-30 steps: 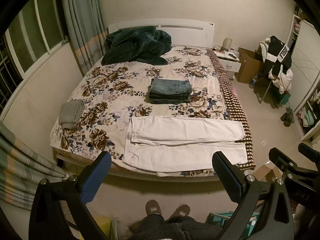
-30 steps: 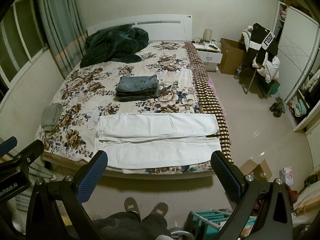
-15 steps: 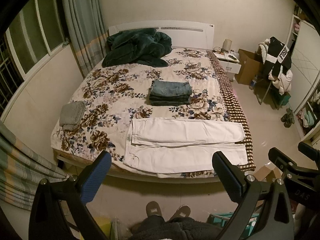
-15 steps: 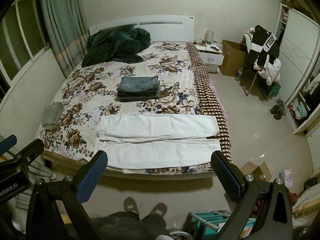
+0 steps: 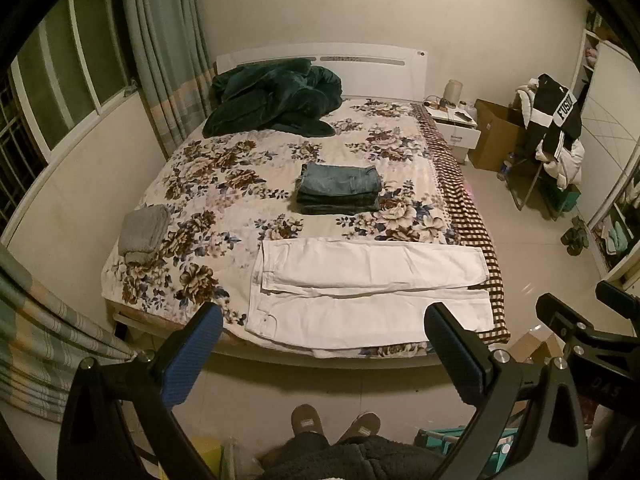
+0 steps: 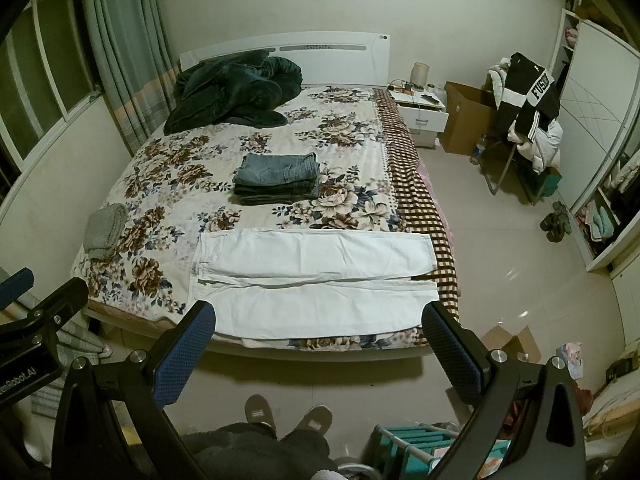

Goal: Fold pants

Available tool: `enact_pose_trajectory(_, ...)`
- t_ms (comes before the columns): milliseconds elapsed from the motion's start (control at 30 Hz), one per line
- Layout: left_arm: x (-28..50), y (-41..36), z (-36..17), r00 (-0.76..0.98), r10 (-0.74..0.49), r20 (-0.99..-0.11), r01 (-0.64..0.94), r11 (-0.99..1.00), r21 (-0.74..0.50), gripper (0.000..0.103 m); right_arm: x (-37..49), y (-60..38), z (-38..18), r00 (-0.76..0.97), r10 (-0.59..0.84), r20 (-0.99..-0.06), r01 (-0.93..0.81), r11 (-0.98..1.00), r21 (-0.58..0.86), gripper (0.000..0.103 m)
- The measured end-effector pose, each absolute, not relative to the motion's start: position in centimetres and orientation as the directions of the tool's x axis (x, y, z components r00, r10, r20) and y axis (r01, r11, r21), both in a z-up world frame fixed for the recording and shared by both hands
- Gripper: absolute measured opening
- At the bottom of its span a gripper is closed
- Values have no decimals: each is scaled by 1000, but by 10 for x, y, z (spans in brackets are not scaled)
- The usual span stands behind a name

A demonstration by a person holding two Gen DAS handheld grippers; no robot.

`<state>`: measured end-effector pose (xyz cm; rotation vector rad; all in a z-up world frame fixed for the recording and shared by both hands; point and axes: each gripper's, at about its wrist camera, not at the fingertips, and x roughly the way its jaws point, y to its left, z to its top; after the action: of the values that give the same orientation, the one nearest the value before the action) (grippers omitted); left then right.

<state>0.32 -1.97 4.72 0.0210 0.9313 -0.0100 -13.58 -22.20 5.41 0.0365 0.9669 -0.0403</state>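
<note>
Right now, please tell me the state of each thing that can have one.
white pants: spread flat on bed, not yet folded
jeans: folded, stacked
gray garment: folded
green blanket: crumpled
left hand-held gripper: open, empty
right hand-held gripper: open, empty

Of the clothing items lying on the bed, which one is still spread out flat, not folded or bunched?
The white pants along the foot edge of the bed, legs stretched sideways. The jeans stack is folded, the grey garment is bundled and the dark green blanket is heaped.
</note>
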Motion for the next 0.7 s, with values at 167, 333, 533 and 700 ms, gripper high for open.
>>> enact_pose_trajectory(167, 2, -20, 46, 600, 3, -800, 15, 1000, 14, 103, -136, -222, 55, 567, -19, -824, 51, 999, 12, 103)
enact_pose_trajectory(333, 4, -21, 47, 598, 4, -801, 16, 1000, 17, 103, -135, -223, 52, 566, -14, -824, 49, 999, 17, 103)
enact_pose_trajectory(533, 1, -18, 42, 601, 3, -799, 16, 1000, 15, 103, -131, -223, 58, 561, -6, -828, 46, 999, 24, 103)
enact_pose_trajectory(700, 1, -19, 44, 604, 6, -797, 15, 1000, 18, 103, -133, -218, 62, 558, 0, -830, 45, 999, 31, 103)
